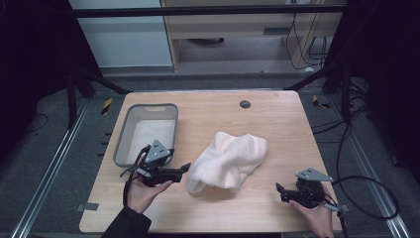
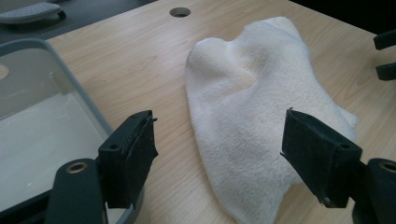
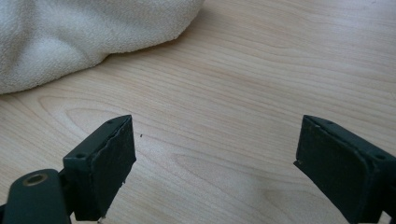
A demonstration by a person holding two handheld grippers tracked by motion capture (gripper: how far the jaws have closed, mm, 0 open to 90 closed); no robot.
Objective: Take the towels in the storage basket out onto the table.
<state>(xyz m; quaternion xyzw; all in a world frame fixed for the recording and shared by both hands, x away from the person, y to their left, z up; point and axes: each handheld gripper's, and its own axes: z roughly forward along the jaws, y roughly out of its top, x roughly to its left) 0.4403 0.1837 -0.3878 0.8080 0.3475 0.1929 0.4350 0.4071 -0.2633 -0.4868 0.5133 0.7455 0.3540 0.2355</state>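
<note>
A crumpled white towel [image 1: 229, 161] is seen lying on the wooden table [image 1: 277, 119], near its middle, with one narrow end drawn toward the person's side. A grey plastic bin [image 1: 147, 131] is set on the left part of the table, well apart from the towel's bulk. The left gripper [image 1: 184, 168] is held just beside the bin's near corner and is pointed at the towel's narrow end; its jaws are spread wide, and nothing is pinched between them. In the left gripper view the towel [image 2: 261, 116] is framed between the two black pads [image 2: 137, 154], yet it is not touched by them. The right gripper [image 1: 280, 191] is held near the table's right front edge, apart from the towel; its jaws are likewise spread, with only bare wood between them
</note>
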